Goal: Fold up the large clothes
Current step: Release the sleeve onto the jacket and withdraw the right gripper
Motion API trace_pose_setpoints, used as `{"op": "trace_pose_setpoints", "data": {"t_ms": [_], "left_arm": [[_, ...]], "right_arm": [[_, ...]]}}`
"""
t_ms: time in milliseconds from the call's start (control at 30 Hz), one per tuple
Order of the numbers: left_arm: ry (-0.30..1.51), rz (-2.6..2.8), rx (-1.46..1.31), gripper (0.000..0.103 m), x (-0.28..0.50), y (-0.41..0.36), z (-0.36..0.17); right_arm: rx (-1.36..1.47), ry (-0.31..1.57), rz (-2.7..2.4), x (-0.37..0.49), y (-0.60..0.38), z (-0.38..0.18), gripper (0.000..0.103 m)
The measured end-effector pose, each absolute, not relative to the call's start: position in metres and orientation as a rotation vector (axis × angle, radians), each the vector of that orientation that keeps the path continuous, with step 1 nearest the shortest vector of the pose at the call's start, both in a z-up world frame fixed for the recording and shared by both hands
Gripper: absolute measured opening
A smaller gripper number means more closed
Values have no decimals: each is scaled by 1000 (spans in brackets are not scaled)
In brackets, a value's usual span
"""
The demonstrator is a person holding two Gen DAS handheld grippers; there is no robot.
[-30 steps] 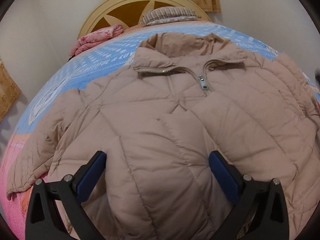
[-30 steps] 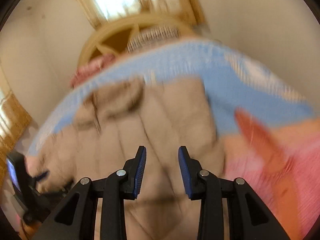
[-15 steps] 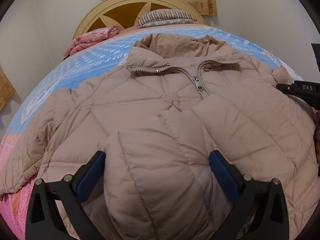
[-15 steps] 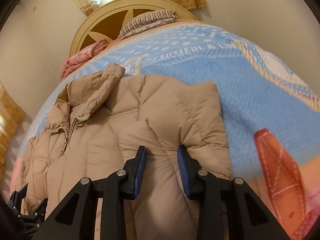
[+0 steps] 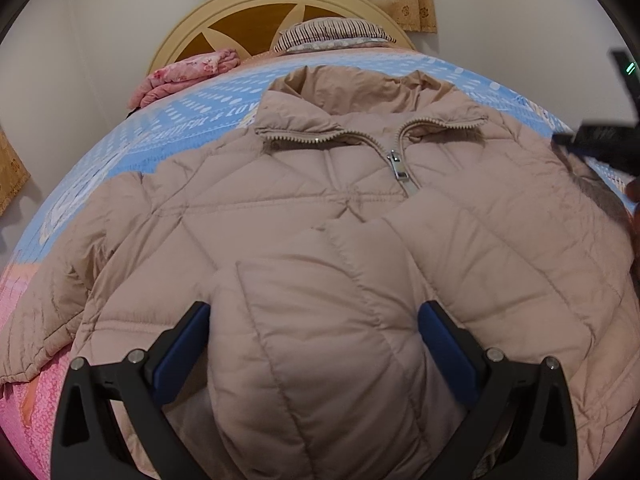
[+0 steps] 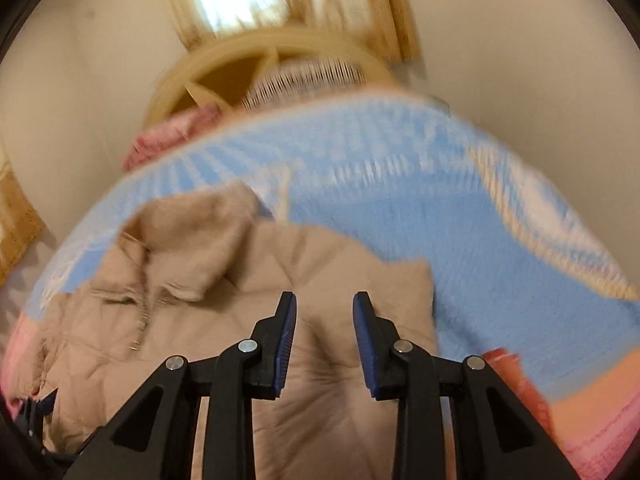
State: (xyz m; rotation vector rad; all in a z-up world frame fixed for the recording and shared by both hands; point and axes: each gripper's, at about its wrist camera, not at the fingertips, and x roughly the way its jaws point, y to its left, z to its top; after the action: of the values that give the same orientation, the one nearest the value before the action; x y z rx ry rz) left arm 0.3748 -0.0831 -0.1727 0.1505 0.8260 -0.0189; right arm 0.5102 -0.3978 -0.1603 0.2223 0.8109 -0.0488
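Note:
A beige quilted puffer jacket (image 5: 320, 208) lies front up on the bed, collar toward the headboard, zipper closed to the chest. One sleeve is folded across its front. My left gripper (image 5: 314, 340) is open wide, its blue pads on either side of that folded sleeve's end. In the blurred right wrist view the jacket (image 6: 224, 320) lies below my right gripper (image 6: 324, 328), which is open with a narrow gap and nothing between its pads, above the jacket's right shoulder part. The right gripper's black body shows at the left wrist view's right edge (image 5: 600, 140).
The bed has a blue patterned blanket (image 5: 192, 116) and a pink cover (image 5: 24, 400) at its near left. A folded pink quilt (image 5: 188, 72) and a striped pillow (image 5: 332, 34) lie by the wooden headboard (image 5: 256, 20). Walls stand on both sides.
The left gripper moved slightly closer over the jacket, still open around the folded sleeve. The right gripper swung away from the jacket's right side, its view now blurred by motion.

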Motion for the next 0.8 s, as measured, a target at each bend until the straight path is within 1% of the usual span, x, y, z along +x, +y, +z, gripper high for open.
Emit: {"op": "trace_pose_setpoints", "data": {"t_ms": [33,67,100,200,267,433,500,533,567,667,800], "left_arm": [[826,-21,148,103,375,-83,-173],[827,-21,146,103,375,-83,-173],[828,-22,143,103,375,-82,-173],[831,-22,143,103,376,-83,-174],[835,-25,136,103,377,-82,-174],[840,-28,126,103,378,-81,-174],[843,-30,123,103,378,-80,-175],[844,-31,120,103,378,-80,-175],[845,-32,116,103,379,-80,-175],[847,-36,107,103,379,-79,-175],[851,-40,96,103,379,-77,-175]], "right_arm": [[234,837,-53,514,-401,-169,30],[307,864,-31,517,-409,-182,30],[372,850,-10,517,-418,-187,30],[383,866,6,518,-421,-187,29],[327,883,-28,516,-414,-178,29],[309,867,20,476,-386,-124,31],[268,876,72,458,-361,-107,37],[238,875,85,446,-346,-101,44],[224,867,86,437,-338,-100,48],[194,865,104,409,-309,-111,49],[138,905,99,400,-285,-155,49]]}}
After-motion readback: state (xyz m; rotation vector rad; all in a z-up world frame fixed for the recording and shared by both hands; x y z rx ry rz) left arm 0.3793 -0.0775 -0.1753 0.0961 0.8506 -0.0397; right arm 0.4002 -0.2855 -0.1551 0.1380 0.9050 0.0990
